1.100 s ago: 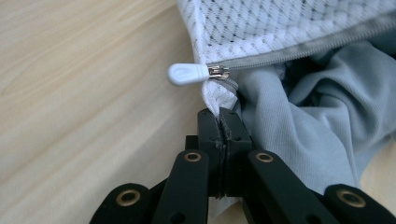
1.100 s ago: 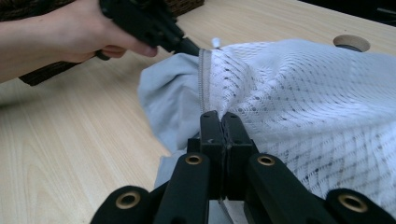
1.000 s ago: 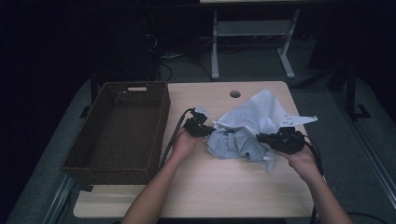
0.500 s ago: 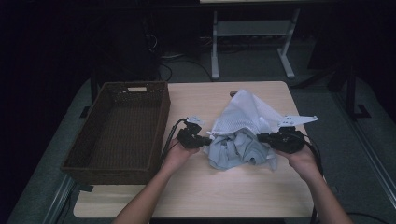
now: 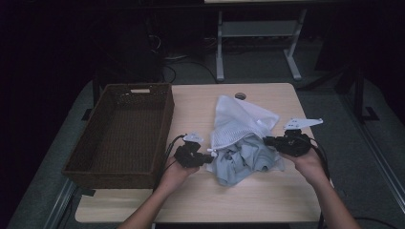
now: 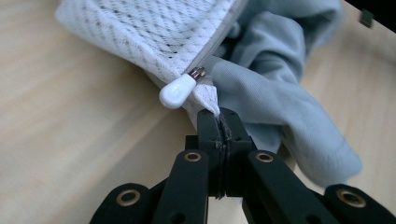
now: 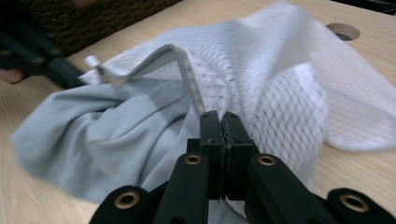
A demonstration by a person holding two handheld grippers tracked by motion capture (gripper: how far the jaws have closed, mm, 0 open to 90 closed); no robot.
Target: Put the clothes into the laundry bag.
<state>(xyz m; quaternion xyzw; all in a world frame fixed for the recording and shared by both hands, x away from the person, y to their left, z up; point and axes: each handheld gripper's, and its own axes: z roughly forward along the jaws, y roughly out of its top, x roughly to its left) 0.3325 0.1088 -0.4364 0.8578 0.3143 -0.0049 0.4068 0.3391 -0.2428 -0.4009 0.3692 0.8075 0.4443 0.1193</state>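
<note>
Two grippers work at one wooden table [image 5: 267,200], and everything else sits relative to the brown wicker basket [image 5: 119,133] that takes up the table's left part. Just right of the basket, near the middle of the tabletop, lies a white mesh laundry bag [image 5: 239,119]; its closed end points toward the far edge, where a round cable hole [image 5: 240,96] is cut into the wood. A light grey-blue garment [image 5: 241,162] spills out of the bag's mouth on the side nearer the person, bunched in folds and resting on the table.

On the far side of the bag from the basket, the right gripper [image 7: 219,122] has its jaws pressed together on the mesh edge beside the zipper track [image 7: 189,77], which curves up and away from the jaws in the right gripper view. Between basket and bag, the left gripper [image 6: 218,119] is clamped tight on the corner of the mesh at the zipper's end; the garment lies just beyond its jaws. Touching that corner hangs the small white zipper pull [image 6: 177,91] on its metal slider, just above the left jaw tips in the left gripper view. Both hands hold the bag's mouth stretched between them.
</note>
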